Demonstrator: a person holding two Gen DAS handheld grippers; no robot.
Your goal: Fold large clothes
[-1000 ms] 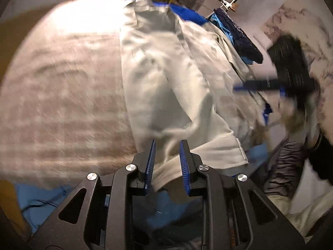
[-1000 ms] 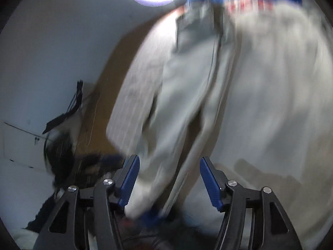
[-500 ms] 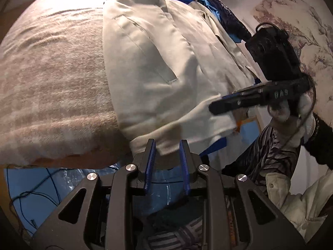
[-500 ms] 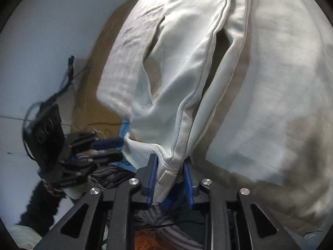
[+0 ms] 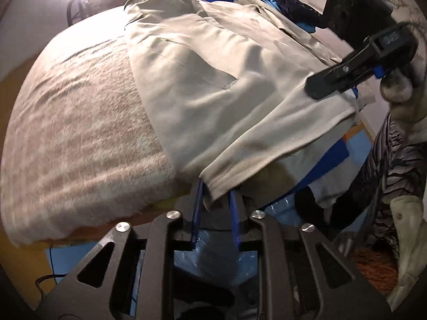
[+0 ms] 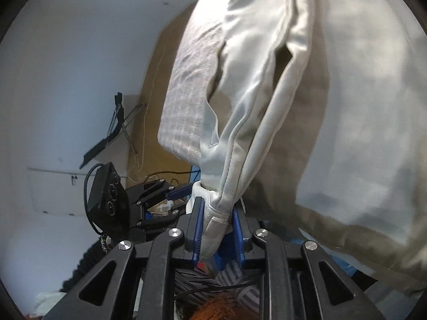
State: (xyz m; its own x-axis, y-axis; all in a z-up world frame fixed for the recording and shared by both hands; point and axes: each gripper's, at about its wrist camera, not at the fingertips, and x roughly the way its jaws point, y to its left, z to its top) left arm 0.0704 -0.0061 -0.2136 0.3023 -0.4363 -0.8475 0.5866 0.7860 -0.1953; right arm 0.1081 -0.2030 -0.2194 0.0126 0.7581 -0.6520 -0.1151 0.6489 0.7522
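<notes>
- Since a second earlier, the right gripper point(image 6: 217, 229) had been brought from a wide spread down onto the trouser hem, and the blur seen then had been replaced by a steady view of both hem corners.
- A pair of pale beige trousers point(image 5: 213, 80) was seen lying lengthwise on the grey checked blanket point(image 5: 80, 122), with the waistband at the blanket's far end and the leg hems hanging off its near edge.
- One hem corner was pinched between the blue pads of the left gripper point(image 5: 214, 210), whose jaws were closing further on the cloth just past the blanket's near edge.
- The other hem, a bunched double seam, was clamped in the right gripper beside the blanket's near corner; in the left wrist view that gripper point(image 5: 333, 80) was seen over the trousers, held by a gloved hand point(image 5: 400, 98).
- Both hems were judged to be secured, so the step of taking hold was judged complete, and a lift of the legs toward the waistband was expected as the first fold.
- Blue cloth point(image 5: 328, 165) was seen under the hems, past the blanket's edge; catching it with the trousers was judged a risk.
</notes>
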